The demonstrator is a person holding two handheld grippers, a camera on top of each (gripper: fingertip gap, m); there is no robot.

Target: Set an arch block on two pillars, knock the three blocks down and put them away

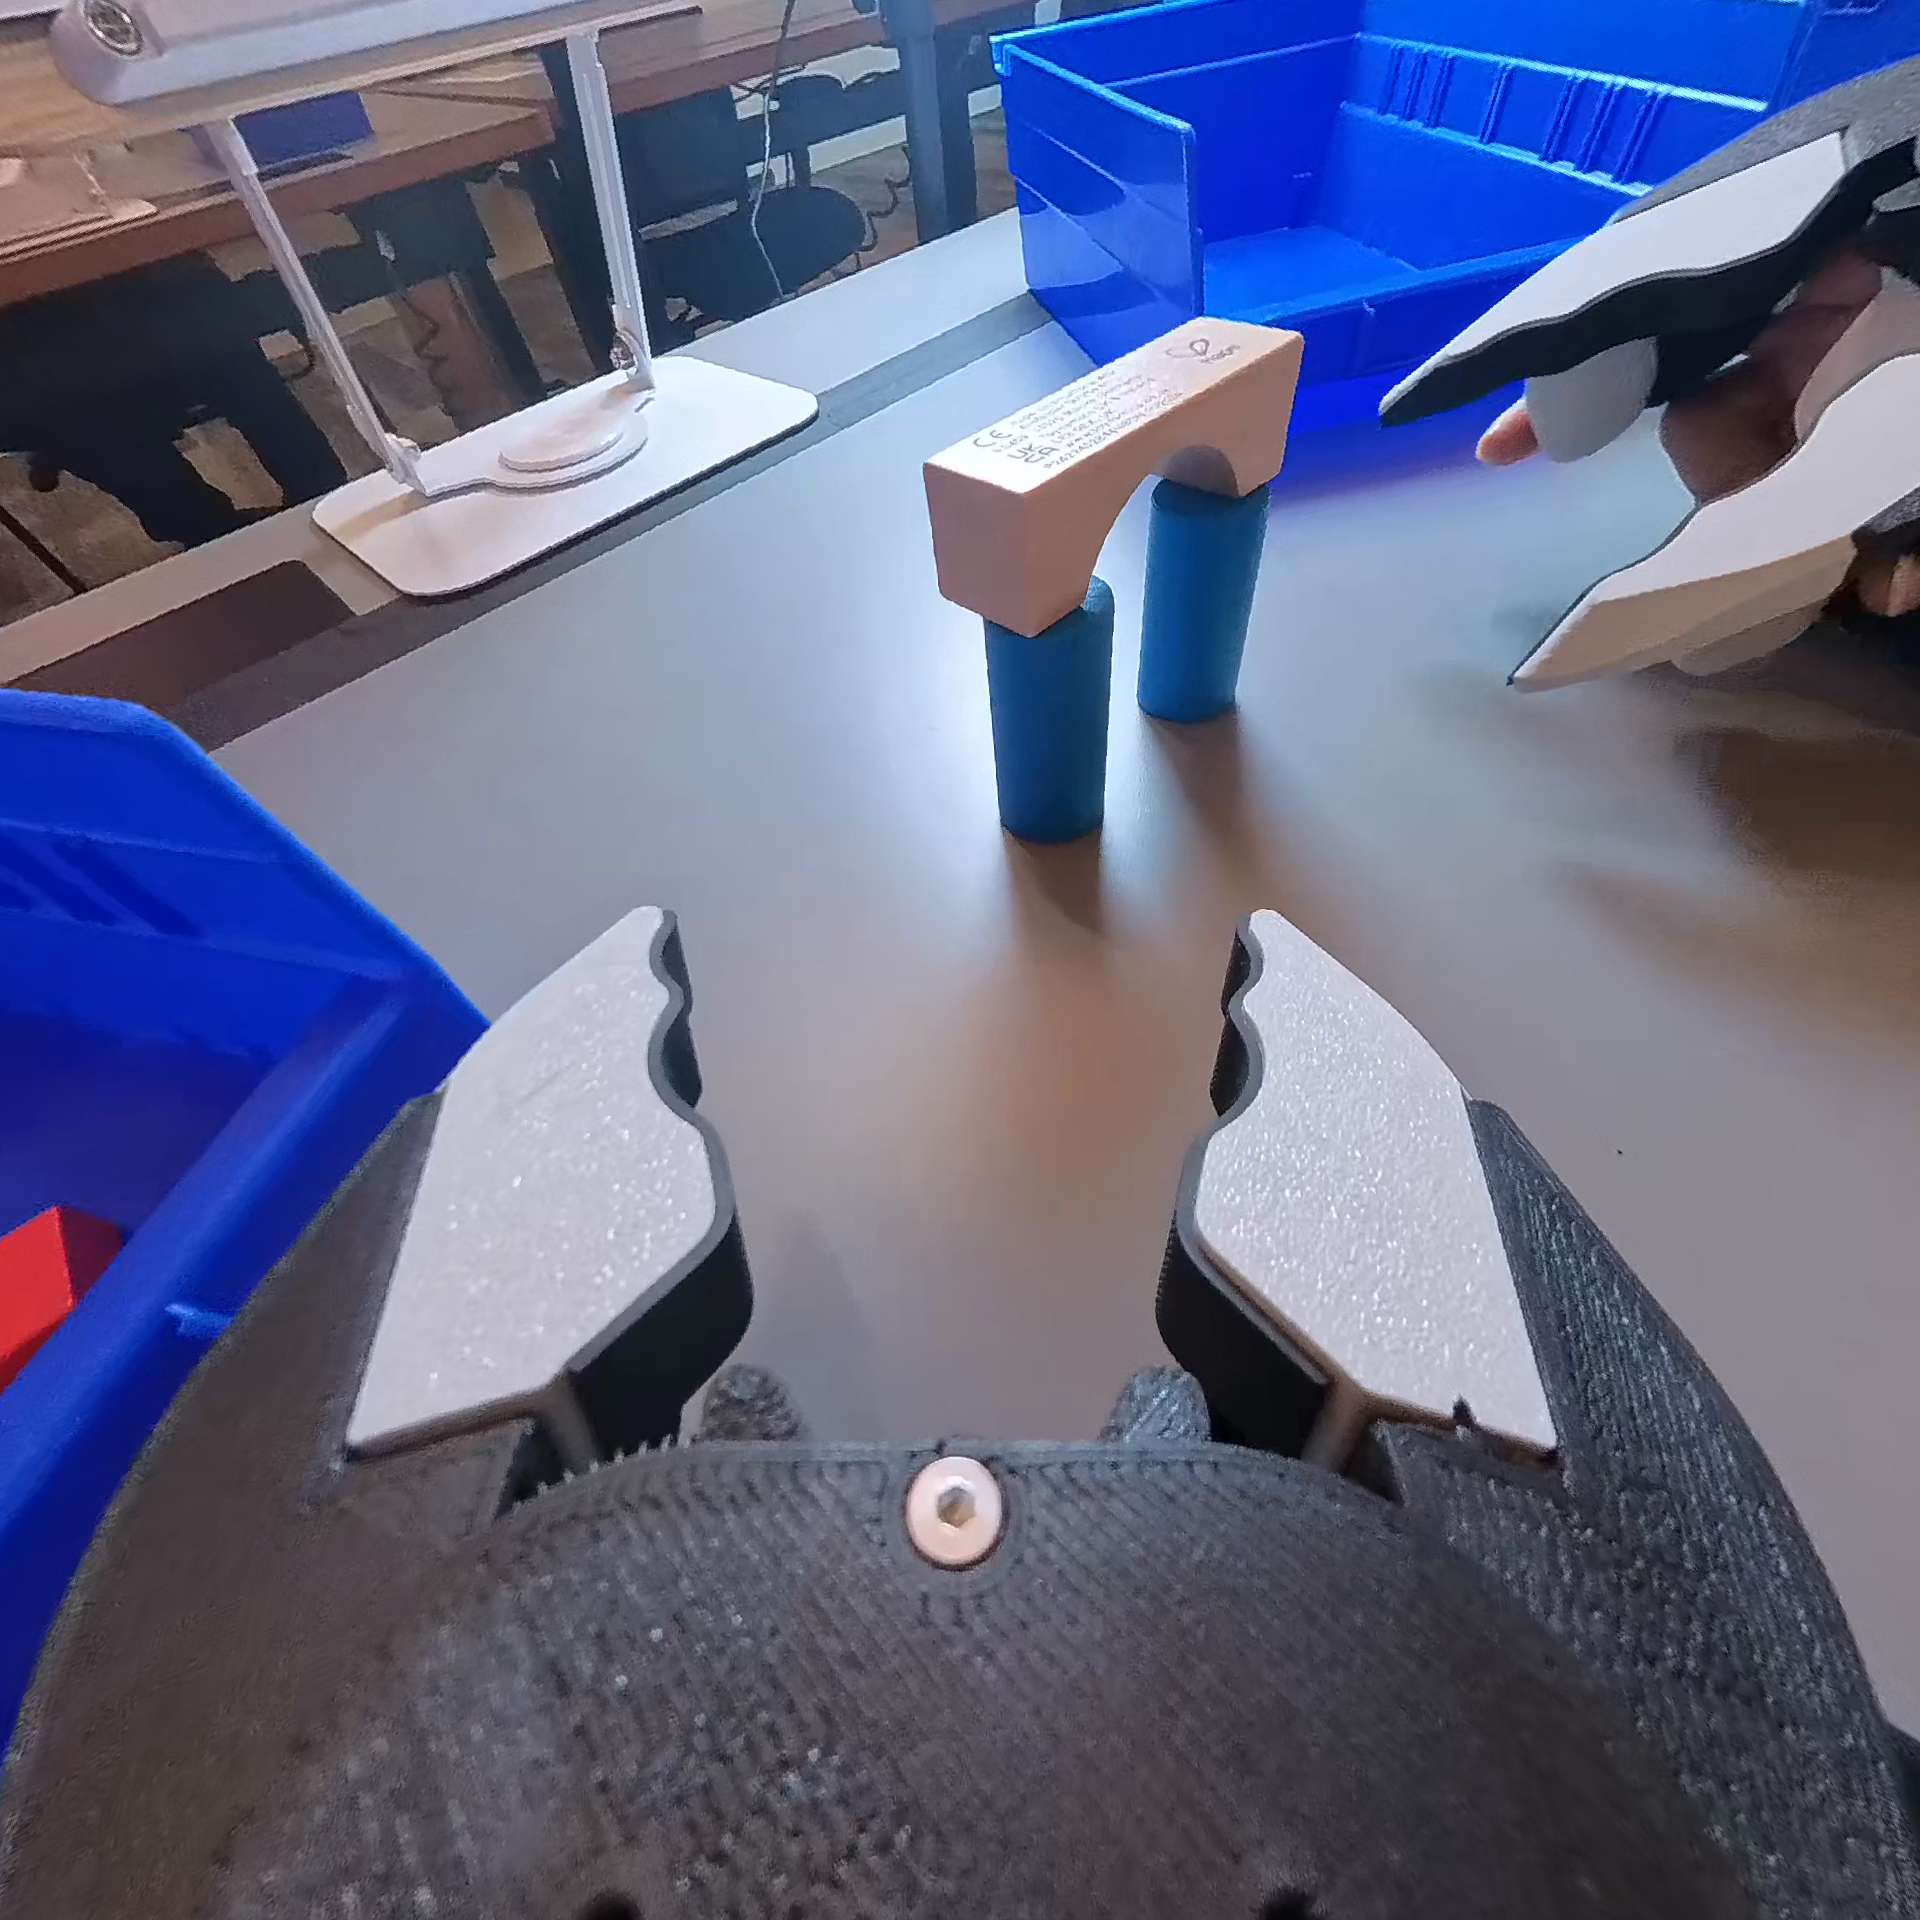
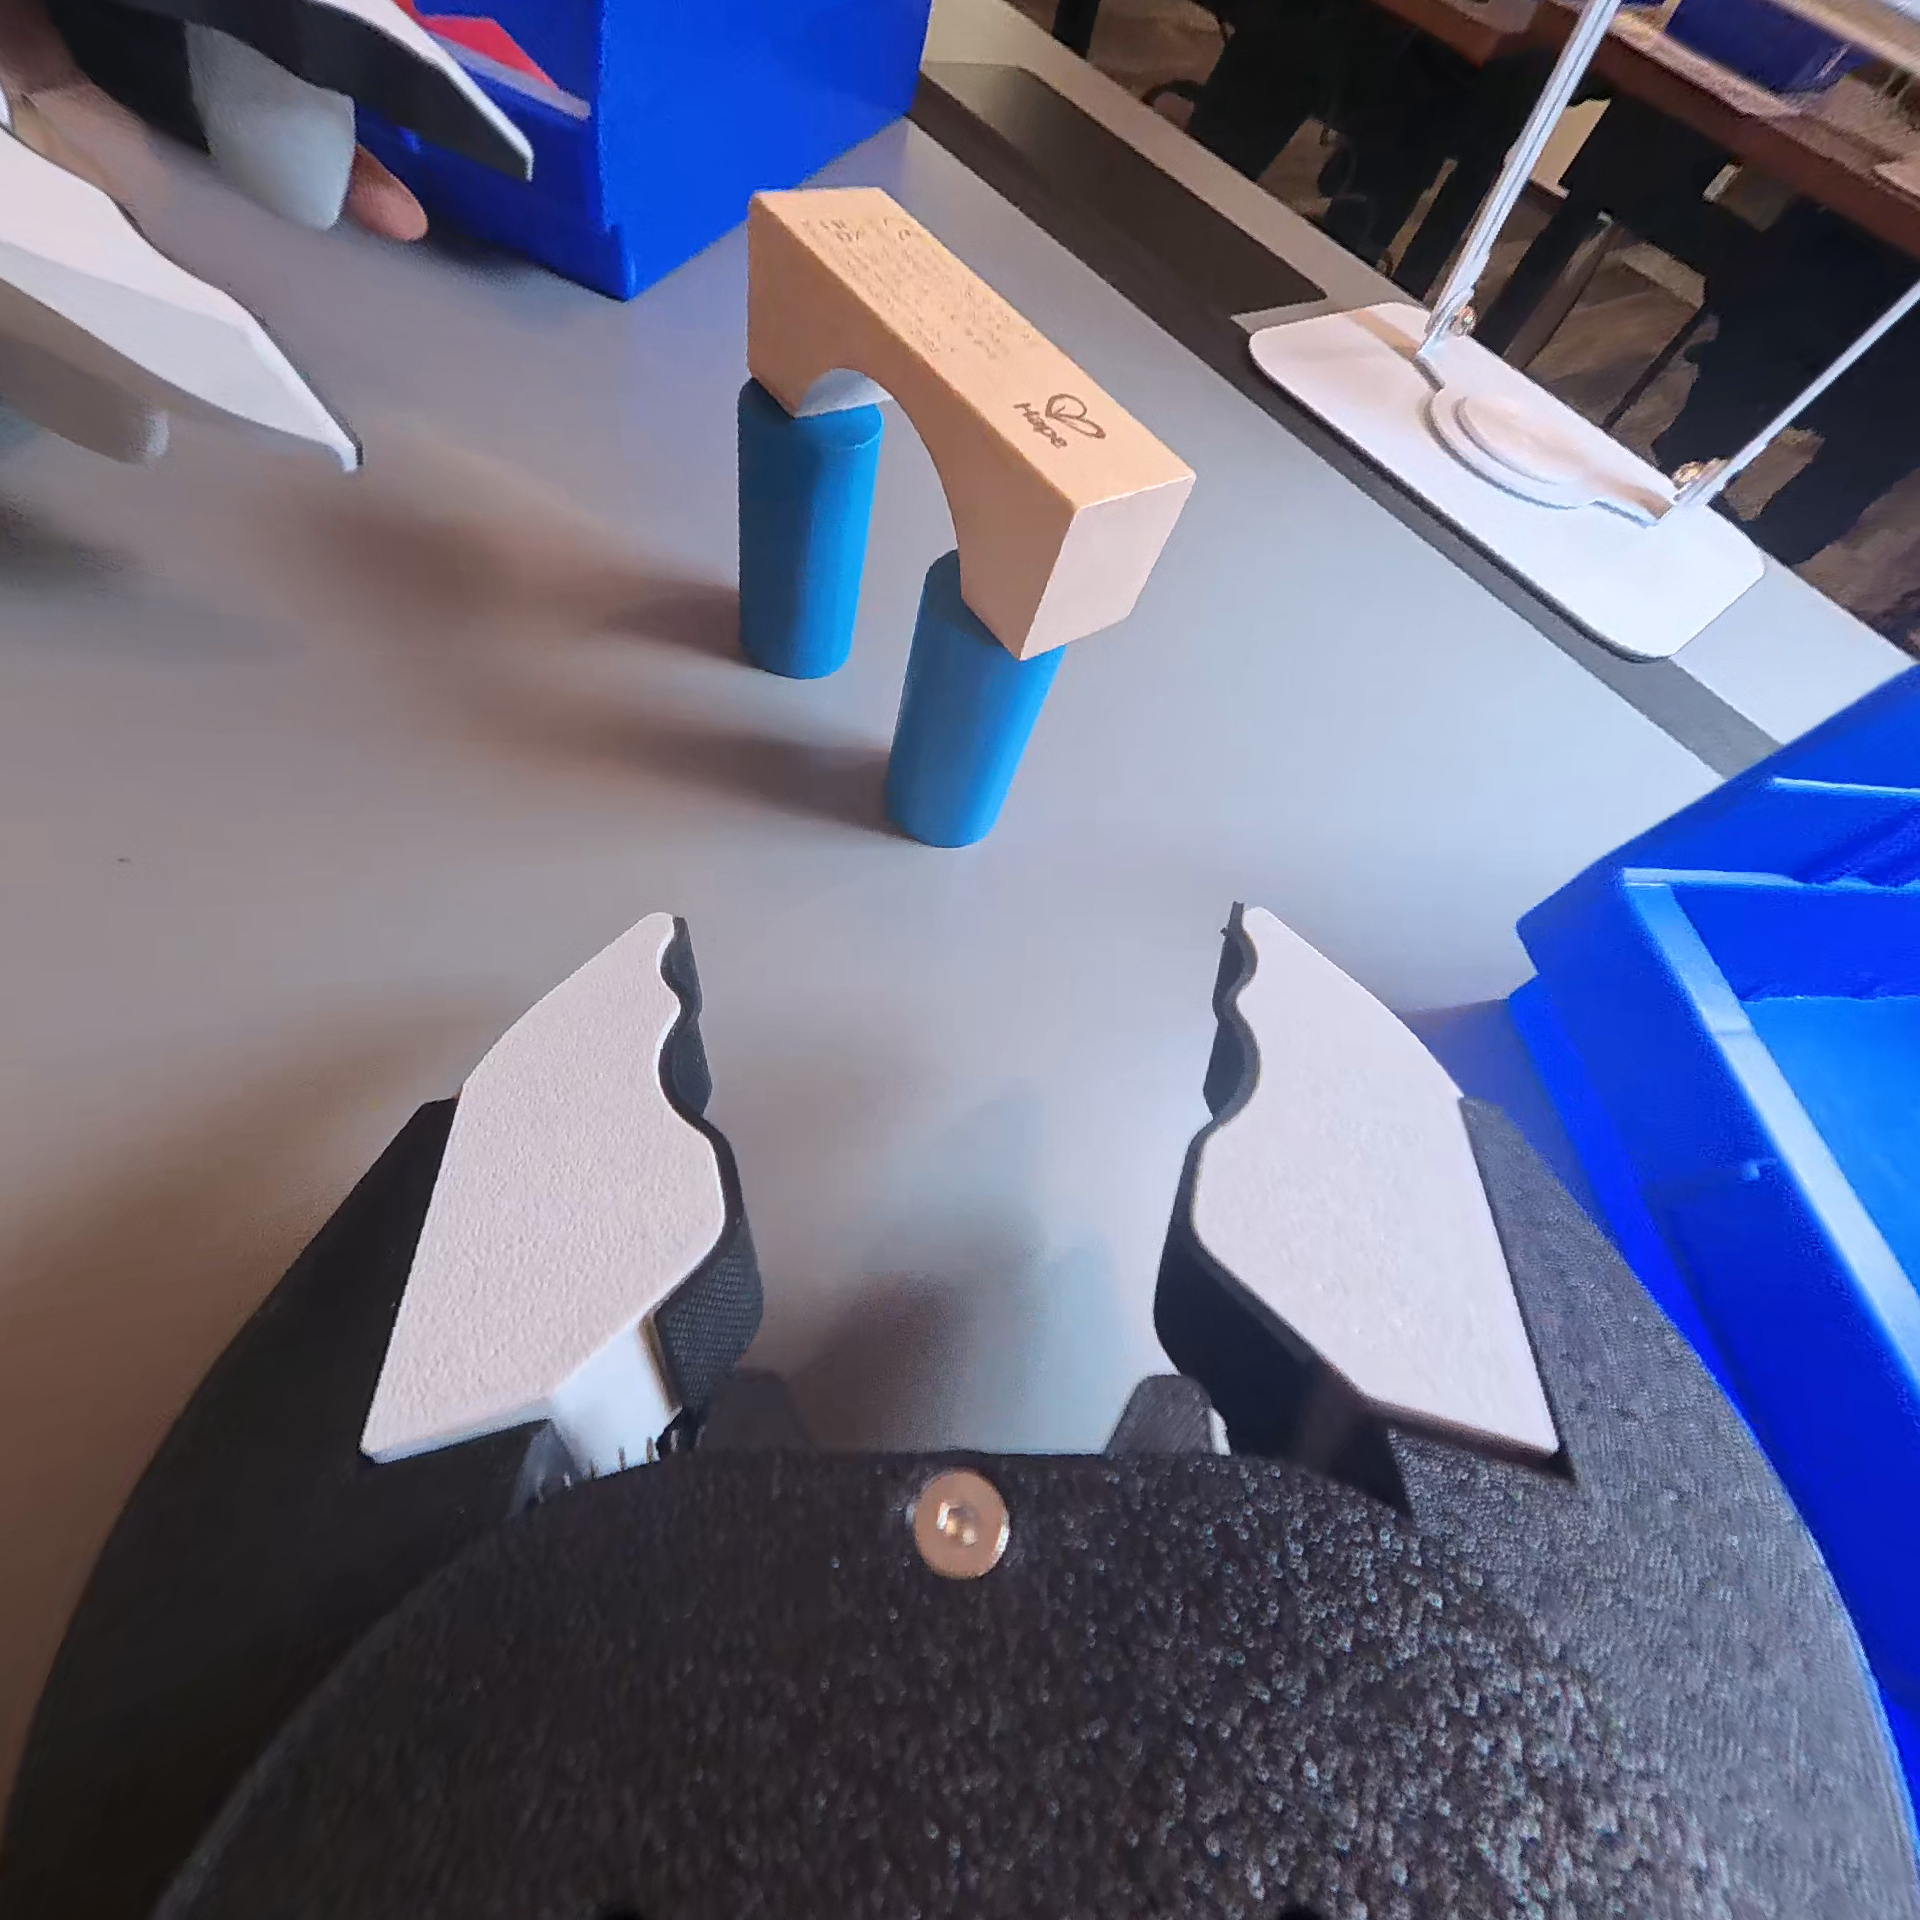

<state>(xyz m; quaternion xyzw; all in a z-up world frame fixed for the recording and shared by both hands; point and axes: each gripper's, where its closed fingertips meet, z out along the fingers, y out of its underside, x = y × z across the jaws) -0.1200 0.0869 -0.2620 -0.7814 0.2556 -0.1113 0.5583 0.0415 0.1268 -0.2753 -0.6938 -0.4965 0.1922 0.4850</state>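
Note:
A pale wooden arch block (image 1: 1101, 468) (image 2: 966, 416) rests on two upright blue cylinder pillars, one nearer (image 1: 1047, 727) (image 2: 966, 717) and one farther (image 1: 1200, 603) (image 2: 805, 540), on the grey table. My left gripper (image 1: 956, 930) is open and empty, a short way in front of the arch. My right gripper (image 2: 951, 930) is open and empty, facing the arch from the opposite side. The right gripper also shows in the left wrist view (image 1: 1455, 540), open beside the arch. The left gripper shows in the right wrist view (image 2: 436, 312), open.
A blue bin (image 1: 1143, 208) (image 2: 1662, 1039) stands beside the right gripper. Another blue bin (image 1: 208, 987) (image 2: 727, 125) beside the left gripper holds a red block (image 1: 42, 1268). A white lamp base (image 1: 582, 468) (image 2: 1507, 468) sits at the table's edge.

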